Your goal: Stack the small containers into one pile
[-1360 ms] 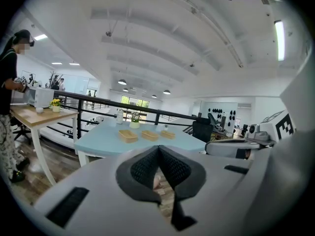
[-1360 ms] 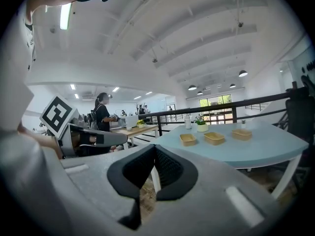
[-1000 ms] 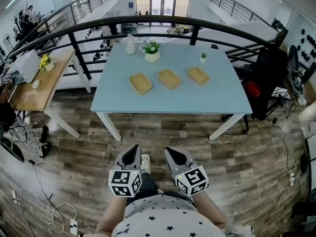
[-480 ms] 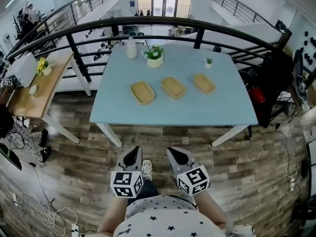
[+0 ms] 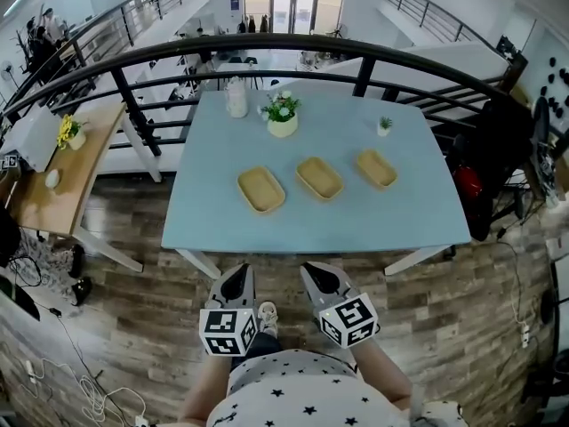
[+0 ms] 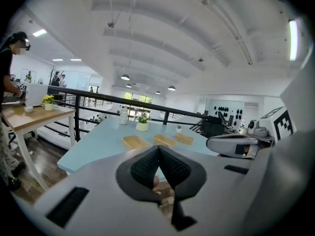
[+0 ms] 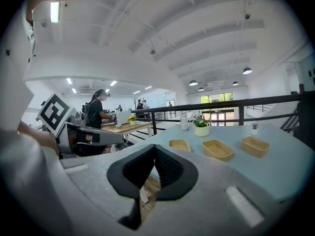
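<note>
**A:** Where are the person's hands?

**B:** Both are low and close to the body, short of the table's near edge and over the wooden floor [image 5: 133, 283]. The left gripper [image 5: 237, 274] and right gripper [image 5: 316, 274] sit side by side, apart from each other. Their marker cubes face the person and their noses point forward at the table [image 5: 302, 225]. The tips lean slightly toward each other.

**A:** Are the jaws holding anything?

**B:** No. In the left gripper view the left gripper [image 6: 158, 154] has its two pads pressed together at the tip with nothing between them. The right gripper [image 7: 155, 151] looks the same in its own view, pinched together and empty.

**A:** And the containers?

**B:** All three lie on the pale blue tabletop in a slanting row, well apart from both grippers. The left container [image 5: 260, 190] is nearest, then the middle container [image 5: 320, 178], then the right container [image 5: 377, 168]. They are separate and none is stacked. Behind them stand a potted plant [image 5: 283, 115], a white bottle [image 5: 236, 98] and a tiny plant [image 5: 384, 125], in front of the dark railing [image 5: 267, 45].
</note>
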The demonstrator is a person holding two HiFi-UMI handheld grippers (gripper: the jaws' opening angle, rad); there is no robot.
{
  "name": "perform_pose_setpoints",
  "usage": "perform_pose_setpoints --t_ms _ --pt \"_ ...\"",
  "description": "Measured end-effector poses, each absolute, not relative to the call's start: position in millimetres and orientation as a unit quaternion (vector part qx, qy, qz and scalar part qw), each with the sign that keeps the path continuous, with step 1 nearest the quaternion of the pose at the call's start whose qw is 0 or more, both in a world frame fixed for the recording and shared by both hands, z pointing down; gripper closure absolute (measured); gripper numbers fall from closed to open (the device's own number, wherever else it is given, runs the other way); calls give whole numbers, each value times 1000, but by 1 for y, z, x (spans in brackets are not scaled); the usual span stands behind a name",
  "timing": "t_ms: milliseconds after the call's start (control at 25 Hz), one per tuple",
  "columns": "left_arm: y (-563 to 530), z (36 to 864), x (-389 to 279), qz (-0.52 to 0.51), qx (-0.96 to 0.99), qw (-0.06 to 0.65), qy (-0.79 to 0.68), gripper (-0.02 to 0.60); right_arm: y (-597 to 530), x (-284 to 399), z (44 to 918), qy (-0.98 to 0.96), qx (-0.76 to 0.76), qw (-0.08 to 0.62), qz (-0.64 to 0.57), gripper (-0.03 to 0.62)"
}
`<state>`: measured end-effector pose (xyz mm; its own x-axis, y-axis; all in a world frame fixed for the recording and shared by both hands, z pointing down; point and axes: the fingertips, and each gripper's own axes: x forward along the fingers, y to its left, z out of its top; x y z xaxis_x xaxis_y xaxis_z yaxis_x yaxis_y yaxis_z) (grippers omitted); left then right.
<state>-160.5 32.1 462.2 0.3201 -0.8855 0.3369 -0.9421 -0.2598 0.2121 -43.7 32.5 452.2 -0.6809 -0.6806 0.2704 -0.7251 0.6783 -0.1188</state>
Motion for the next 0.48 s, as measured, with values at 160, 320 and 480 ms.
perform_pose_setpoints --t_ms 160,320,480 --pt "-2 460 -175 74 790 190 -579 578 -2 -57 453 -910 385 111 106 588" --pt "-32 462 -189 78 791 190 -577 578 -33 -71 456 -910 385 116 105 588" --pt "-57 468 -205 84 789 194 -577 578 -63 -85 461 -909 384 122 102 588"
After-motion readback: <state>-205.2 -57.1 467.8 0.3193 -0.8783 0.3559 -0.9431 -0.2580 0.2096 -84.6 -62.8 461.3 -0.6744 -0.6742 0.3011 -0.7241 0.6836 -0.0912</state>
